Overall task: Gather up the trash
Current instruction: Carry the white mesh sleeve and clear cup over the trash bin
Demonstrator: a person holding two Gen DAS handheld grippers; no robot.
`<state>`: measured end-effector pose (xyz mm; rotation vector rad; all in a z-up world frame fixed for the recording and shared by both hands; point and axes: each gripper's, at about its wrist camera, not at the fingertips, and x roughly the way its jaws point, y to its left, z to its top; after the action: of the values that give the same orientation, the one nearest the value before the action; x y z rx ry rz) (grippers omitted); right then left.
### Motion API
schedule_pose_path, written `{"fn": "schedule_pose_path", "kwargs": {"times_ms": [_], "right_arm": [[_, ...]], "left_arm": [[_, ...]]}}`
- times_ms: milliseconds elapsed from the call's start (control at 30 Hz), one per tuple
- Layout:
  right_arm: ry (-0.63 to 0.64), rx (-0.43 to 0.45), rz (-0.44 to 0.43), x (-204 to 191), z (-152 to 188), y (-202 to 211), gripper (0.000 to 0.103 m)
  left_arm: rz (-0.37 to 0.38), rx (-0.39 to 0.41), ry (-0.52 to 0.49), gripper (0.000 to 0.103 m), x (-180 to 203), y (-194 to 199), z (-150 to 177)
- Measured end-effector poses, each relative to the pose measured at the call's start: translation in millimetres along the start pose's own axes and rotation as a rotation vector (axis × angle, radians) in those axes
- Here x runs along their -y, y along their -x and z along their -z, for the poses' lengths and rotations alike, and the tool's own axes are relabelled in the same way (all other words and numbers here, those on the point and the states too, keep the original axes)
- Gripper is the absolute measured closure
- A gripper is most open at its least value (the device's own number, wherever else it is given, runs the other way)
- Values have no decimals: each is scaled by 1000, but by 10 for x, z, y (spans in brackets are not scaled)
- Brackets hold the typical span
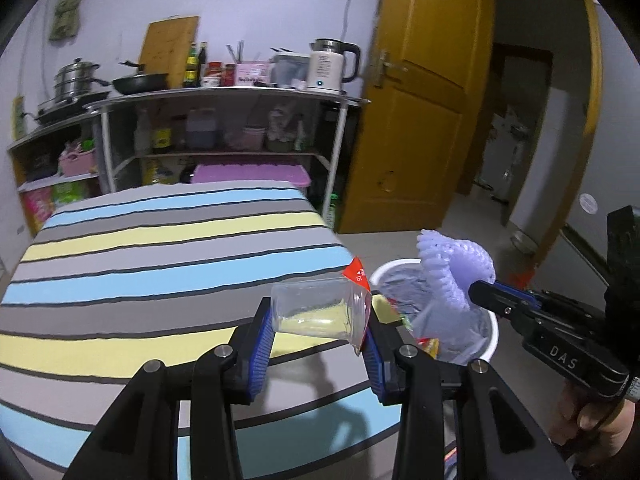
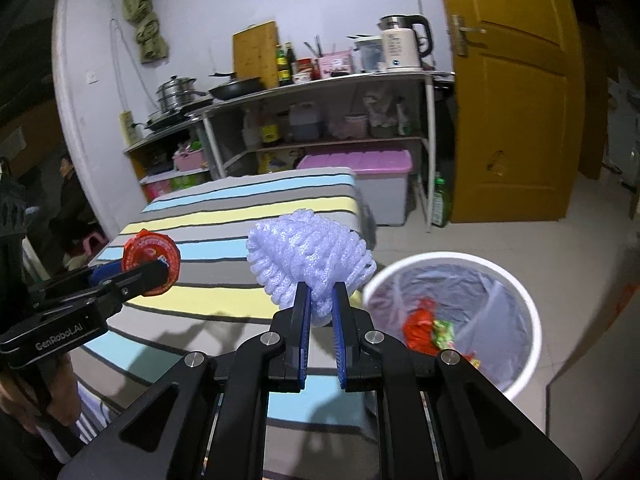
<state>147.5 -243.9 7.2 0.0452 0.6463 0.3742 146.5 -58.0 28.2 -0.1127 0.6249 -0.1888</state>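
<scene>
My left gripper (image 1: 320, 308) is shut on a clear plastic cup (image 1: 316, 310) with a red foil lid (image 1: 357, 274), held sideways over the right edge of the striped table (image 1: 160, 240). In the right wrist view that lid (image 2: 151, 262) faces me, in front of the left gripper (image 2: 160, 274). My right gripper (image 2: 320, 288) is shut on a lilac foam fruit net (image 2: 308, 262), just left of the bin. The left wrist view shows the net (image 1: 452, 268) above the bin rim (image 1: 384, 270), pinched by the right gripper (image 1: 478, 291). The white bin (image 2: 532, 320) has a grey liner and holds red and green wrappers (image 2: 424, 326).
Behind the striped table (image 2: 240, 208) stands a metal shelf (image 2: 428, 152) with a kettle (image 2: 402, 42), pans and bottles. A pink-lidded storage box (image 2: 360, 162) and a green bottle (image 2: 440, 200) sit on the floor. A yellow door (image 2: 516, 100) stands at right.
</scene>
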Motion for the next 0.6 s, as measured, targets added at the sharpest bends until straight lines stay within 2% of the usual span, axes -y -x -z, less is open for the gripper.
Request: {"fn": "schedule_pose_path", "kwargs": {"times_ms": [300,600], "right_arm": [[-52,9,39,317,63,96,92],[-105,-2,75,636,142,95,92]], "left_arm": [[62,-8,-67,63,426,-171,-59],[121,-54,-100,63,687,-479,-74]]}}
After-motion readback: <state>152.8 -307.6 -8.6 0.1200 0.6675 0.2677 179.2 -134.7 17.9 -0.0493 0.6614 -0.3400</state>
